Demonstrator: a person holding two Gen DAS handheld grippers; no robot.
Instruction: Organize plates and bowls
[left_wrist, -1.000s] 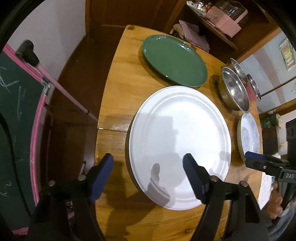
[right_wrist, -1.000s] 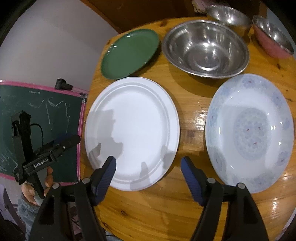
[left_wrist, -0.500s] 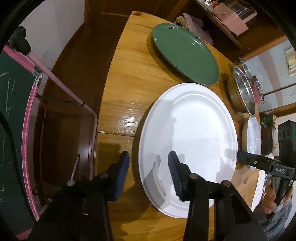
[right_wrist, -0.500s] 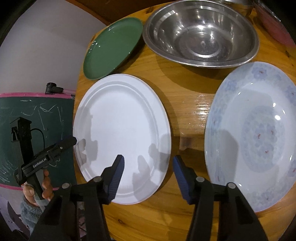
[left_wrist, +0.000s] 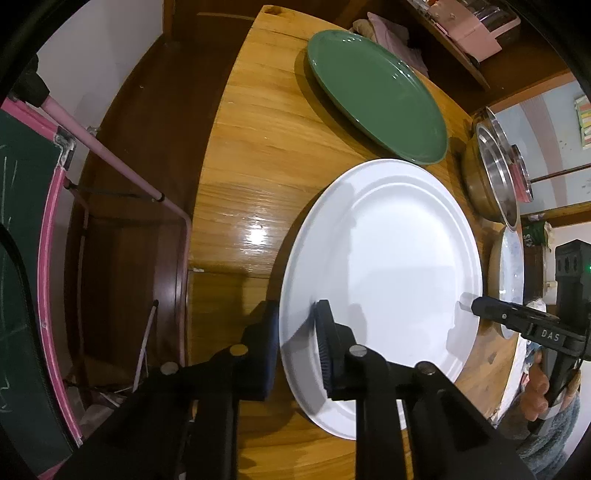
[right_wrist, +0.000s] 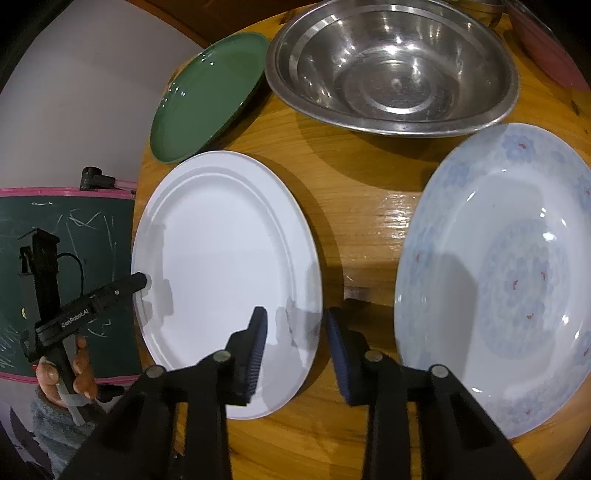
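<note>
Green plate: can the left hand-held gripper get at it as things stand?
Probably not right away. The left hand-held gripper has just been closing on the white plate's near rim, which sits between its jaws. The green plate lies beyond on bare table, nothing blocking it once the gripper lets go.

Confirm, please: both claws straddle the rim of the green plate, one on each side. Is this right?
Not the green plate. The right wrist view shows both the left claw and the right claw at the rim of the white plate, on opposite sides; their jaws have just been closing over that rim.
</note>
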